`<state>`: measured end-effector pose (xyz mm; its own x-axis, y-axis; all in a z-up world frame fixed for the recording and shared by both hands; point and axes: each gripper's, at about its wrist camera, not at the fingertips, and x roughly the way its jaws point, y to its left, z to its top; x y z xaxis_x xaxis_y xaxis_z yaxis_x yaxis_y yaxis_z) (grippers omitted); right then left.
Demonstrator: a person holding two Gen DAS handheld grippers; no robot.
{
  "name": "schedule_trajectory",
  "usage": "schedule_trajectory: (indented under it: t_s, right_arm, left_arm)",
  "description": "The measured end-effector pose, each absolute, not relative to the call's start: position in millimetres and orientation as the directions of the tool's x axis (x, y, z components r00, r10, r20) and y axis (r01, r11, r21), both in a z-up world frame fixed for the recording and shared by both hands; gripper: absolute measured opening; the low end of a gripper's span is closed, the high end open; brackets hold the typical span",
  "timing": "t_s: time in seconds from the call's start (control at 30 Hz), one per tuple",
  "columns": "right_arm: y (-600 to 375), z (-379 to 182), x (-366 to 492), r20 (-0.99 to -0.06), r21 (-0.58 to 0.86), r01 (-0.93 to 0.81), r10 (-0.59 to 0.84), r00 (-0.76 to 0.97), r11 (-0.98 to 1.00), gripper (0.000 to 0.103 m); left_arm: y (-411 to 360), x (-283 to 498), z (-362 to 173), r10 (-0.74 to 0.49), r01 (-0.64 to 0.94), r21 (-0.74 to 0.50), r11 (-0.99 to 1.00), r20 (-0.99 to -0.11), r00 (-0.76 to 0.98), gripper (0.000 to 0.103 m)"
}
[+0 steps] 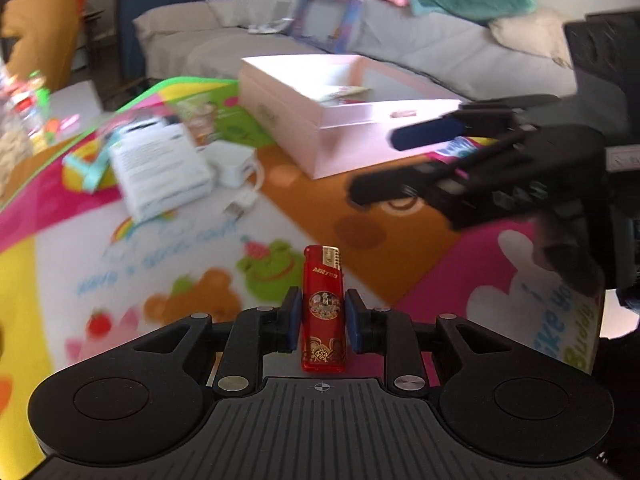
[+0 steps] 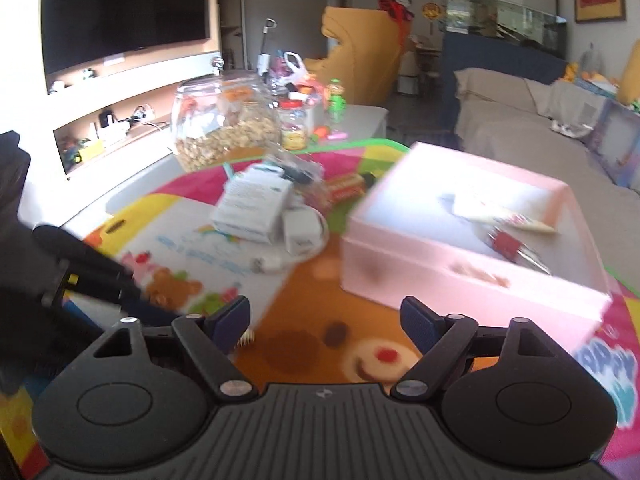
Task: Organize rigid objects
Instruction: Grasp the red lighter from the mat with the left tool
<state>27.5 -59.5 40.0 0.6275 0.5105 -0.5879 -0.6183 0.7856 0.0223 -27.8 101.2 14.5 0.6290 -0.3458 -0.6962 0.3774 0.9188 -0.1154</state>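
Left gripper (image 1: 322,317) closed on a red plastic lighter with gold print (image 1: 323,312), blue pads pressed against its two flat sides; lighter upright in the grip, long axis running forward along the fingers, metal cap end pointing away. Open-top pale pink rectangular box (image 1: 352,128) sits ahead and slightly right of it on the colourful cartoon play mat (image 1: 192,240), well apart, a few small items already inside. Likely drop target for the lighter. Right gripper (image 2: 325,322) wide open, nothing between the fingers, hovering near the box's front corner (image 2: 472,276), nearer to it than the left. White cardboard carton (image 1: 160,168) and white charger with cable (image 1: 236,168) lie left of the box.
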Motion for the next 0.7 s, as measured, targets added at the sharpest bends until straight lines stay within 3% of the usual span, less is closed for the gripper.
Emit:
schedule_trajectory:
  t_s: [0.1,0.23,0.4,0.7]
  right_arm:
    - [-29,42,42,-0.606,0.029,-0.646,0.528,0.595,0.762,0.059]
    - [24,44,63,-0.633,-0.1,-0.659,0.464,0.62,0.745,0.053]
    - [77,36,100,-0.686,-0.273,-0.652,0.332,0.648,0.708,0.053]
    - [89,33,105,-0.718,-0.289,-0.717,0.352,0.601,0.634,0.053]
  left_arm:
    - [114,-32,15,-0.287,0.287,-0.119,0.951,-0.691,0.664,0.028]
    - [133,-34,15,-0.225,0.19,-0.127,0.973,-0.684,0.694,0.028]
    - [153,-35,13,-0.213,0.104,-0.203,0.974,-0.65,0.73,0.028]
    - [169,-37,10,-0.197,0.035,-0.267,0.963,-0.611,0.767,0.028]
